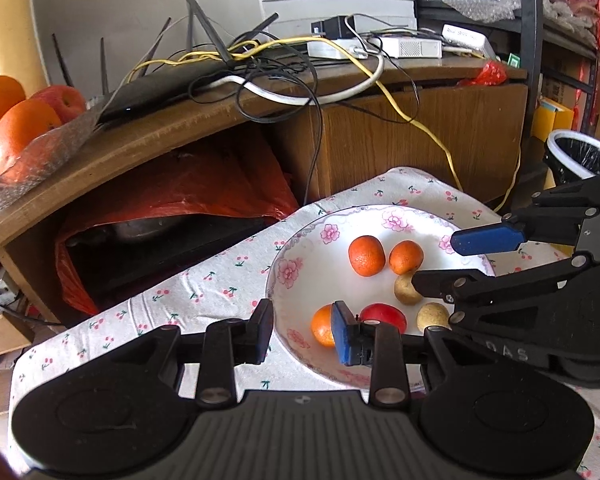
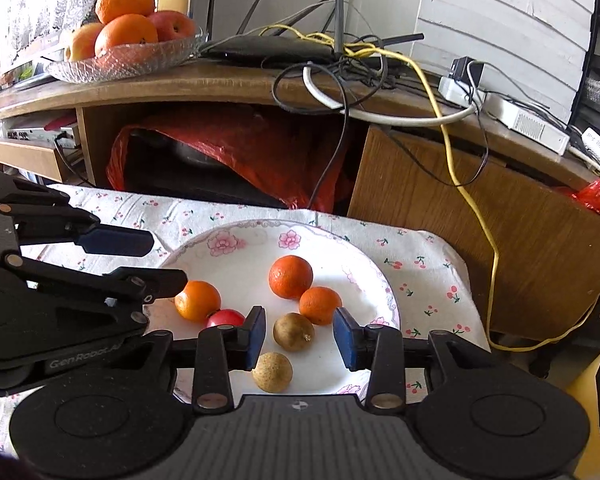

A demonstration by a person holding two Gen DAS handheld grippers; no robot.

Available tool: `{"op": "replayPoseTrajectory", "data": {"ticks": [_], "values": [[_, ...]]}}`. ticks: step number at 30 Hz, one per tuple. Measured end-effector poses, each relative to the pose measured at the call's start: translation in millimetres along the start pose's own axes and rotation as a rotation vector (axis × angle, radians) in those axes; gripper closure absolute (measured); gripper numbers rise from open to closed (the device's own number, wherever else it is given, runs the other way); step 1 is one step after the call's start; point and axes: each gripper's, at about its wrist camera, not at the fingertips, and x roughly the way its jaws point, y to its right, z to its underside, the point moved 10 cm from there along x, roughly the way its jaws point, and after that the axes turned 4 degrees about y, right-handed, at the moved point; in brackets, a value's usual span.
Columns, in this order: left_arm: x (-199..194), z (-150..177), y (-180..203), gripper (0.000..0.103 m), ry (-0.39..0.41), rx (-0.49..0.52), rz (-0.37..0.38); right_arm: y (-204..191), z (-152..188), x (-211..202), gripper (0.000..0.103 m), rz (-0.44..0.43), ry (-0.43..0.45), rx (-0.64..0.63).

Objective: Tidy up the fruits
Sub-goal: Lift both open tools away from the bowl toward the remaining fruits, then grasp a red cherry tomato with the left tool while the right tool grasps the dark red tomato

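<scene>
A white floral plate (image 2: 236, 264) (image 1: 316, 256) on a cherry-print cloth holds three small oranges (image 2: 291, 276) (image 2: 320, 305) (image 2: 198, 300), a red fruit (image 2: 225, 317) and two brown longans (image 2: 293, 331) (image 2: 272, 371). My right gripper (image 2: 300, 338) is open and empty, its fingers on either side of the upper longan, low over the plate. My left gripper (image 1: 304, 332) is open and empty at the plate's left rim, with an orange (image 1: 322, 325) just behind its right finger. Each gripper shows in the other's view: the right one (image 1: 444, 260) and the left one (image 2: 168, 260).
A wooden desk (image 2: 236, 80) behind carries a glass bowl of oranges and apples (image 2: 128, 36), a router and tangled cables (image 2: 340, 60). A red bag (image 2: 236, 152) sits under it. A bin (image 1: 580, 156) stands at the right.
</scene>
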Motion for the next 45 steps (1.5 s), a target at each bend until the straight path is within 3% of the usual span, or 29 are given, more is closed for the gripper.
{"op": "replayPoseTrajectory", "data": {"ticks": [10,17,21,32,38,45], "values": [[-32.8,20.7,-14.3,0.062,-0.014,-0.016,-0.001,-16.4,-3.4,-22.2,0.070,-0.022,0.014,0.000],[-56.3,41.5,-13.9,0.062,-0.039,0.005,0.035,-35.7,4.8,-39.3,0.069,-0.045,-0.004,-0.008],[-68.1,56.6,-12.9,0.057,-0.050,0.018,0.068,-46.7,13.6,-46.9,0.066,-0.079,-0.028,0.027],[-62.8,90.2,-19.3,0.056,-0.111,0.037,0.102,-71.8,39.2,-26.4,0.064,-0.125,-0.134,0.054],[-54.9,91.4,-16.3,0.056,-0.115,0.036,0.124,-78.8,46.2,-12.0,0.062,-0.128,-0.158,0.055],[-43.7,87.3,1.5,0.056,-0.114,0.046,0.189,-73.7,49.3,-10.9,0.068,-0.149,-0.175,0.062]]}}
